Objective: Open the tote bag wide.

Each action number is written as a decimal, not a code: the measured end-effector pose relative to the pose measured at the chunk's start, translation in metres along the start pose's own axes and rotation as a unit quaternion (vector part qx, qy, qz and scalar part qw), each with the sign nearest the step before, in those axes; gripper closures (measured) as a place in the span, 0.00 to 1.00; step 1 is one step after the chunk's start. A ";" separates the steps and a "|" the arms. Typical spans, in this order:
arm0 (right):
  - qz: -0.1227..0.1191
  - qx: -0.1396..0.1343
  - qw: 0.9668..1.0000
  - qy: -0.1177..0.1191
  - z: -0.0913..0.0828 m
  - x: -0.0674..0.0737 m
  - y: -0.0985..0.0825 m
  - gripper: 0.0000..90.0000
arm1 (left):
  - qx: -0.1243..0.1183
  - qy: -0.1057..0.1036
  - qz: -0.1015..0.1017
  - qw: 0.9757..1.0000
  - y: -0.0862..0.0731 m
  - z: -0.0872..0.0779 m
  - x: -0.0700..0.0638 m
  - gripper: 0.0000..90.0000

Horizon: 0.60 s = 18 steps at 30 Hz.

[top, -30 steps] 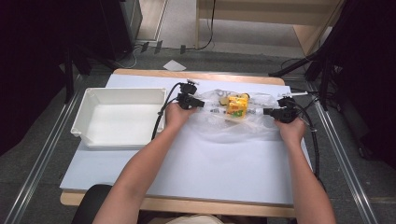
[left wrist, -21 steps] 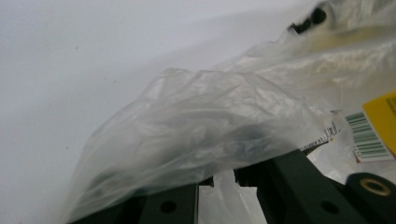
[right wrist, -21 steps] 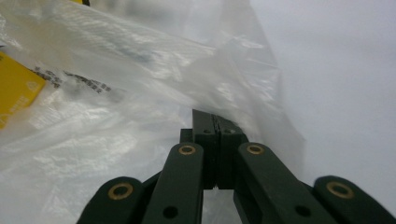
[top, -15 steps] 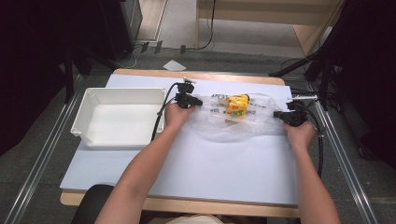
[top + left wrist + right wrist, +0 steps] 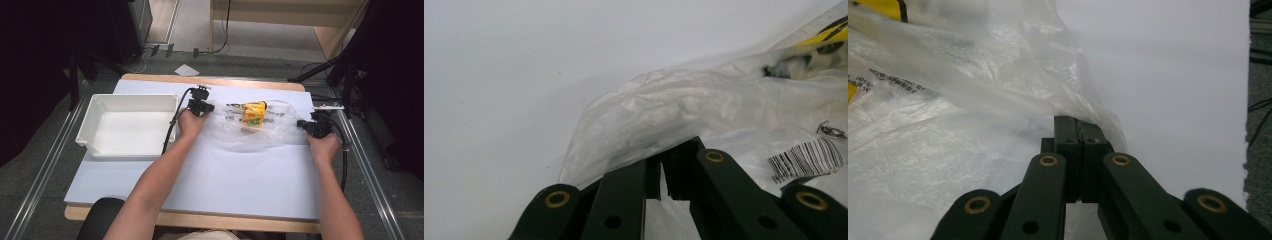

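Note:
A clear plastic bag [image 5: 260, 134] lies on the white table sheet with a yellow carton [image 5: 253, 112] inside it. My left gripper [image 5: 209, 107] sits at the bag's left edge. Its jaws have just been closing, and in the left gripper view the gripper [image 5: 664, 170] pinches a fold of the bag [image 5: 684, 105]. My right gripper [image 5: 305, 125] is at the bag's right edge. In the right gripper view the gripper [image 5: 1079, 132] is shut on the film [image 5: 948, 100]. The bag is stretched between the two grippers.
A white empty tray [image 5: 127, 100] stands to the left of my left hand. A barcode label [image 5: 806, 157] lies inside the bag. The white sheet [image 5: 225, 185] runs bare toward the near edge. Metal rails run along both sides of the table.
My right hand has shifted a little to the right with the bag's edge, pulling the bag wider. The left hand has stayed in place.

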State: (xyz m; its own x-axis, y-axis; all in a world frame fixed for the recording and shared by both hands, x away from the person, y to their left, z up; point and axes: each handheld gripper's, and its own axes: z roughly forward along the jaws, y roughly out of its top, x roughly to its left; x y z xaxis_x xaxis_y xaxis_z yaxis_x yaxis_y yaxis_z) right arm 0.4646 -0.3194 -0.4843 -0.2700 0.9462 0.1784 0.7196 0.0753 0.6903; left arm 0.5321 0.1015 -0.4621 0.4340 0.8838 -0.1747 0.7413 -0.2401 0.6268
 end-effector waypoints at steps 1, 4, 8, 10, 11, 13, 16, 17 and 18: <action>0.003 -0.001 1.000 0.000 -0.001 -0.001 -0.001 1.00 | -0.003 -0.002 -0.006 1.000 0.000 0.000 0.001 0.98; 0.010 -0.003 1.000 -0.005 -0.003 -0.005 -0.003 1.00 | -0.005 0.005 -0.010 1.000 0.001 0.001 0.004 1.00; 0.011 -0.001 1.000 -0.008 -0.006 -0.010 -0.004 1.00 | -0.010 0.010 -0.015 1.000 0.001 0.001 0.004 1.00; 0.011 0.000 1.000 -0.012 -0.007 -0.010 -0.005 1.00 | -0.010 0.012 -0.015 1.000 0.001 0.001 0.004 1.00; 0.012 0.000 1.000 -0.012 -0.007 -0.010 -0.005 1.00 | -0.011 0.017 -0.017 1.000 0.001 0.001 0.004 1.00; 0.012 0.001 1.000 -0.013 -0.008 -0.011 -0.005 1.00 | -0.010 0.015 -0.018 1.000 0.001 0.001 0.005 1.00; 0.013 0.000 1.000 -0.016 -0.008 -0.012 -0.005 1.00 | -0.008 0.015 -0.024 1.000 0.001 0.000 0.007 1.00; 0.012 -0.001 1.000 -0.017 -0.009 -0.012 -0.006 1.00 | -0.008 0.016 -0.024 1.000 0.001 0.000 0.007 1.00; 0.015 0.000 1.000 -0.016 -0.009 -0.013 -0.006 1.00 | -0.007 0.018 -0.018 1.000 0.001 0.000 0.007 1.00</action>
State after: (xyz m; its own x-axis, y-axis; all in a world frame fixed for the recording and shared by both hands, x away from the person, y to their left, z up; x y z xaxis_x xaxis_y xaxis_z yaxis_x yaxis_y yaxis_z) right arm 0.4580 -0.3353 -0.4842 -0.2284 0.9576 0.1758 0.7265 0.0474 0.6855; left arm 0.5356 0.1075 -0.4627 0.3884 0.9055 -0.1710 0.7490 -0.2021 0.6310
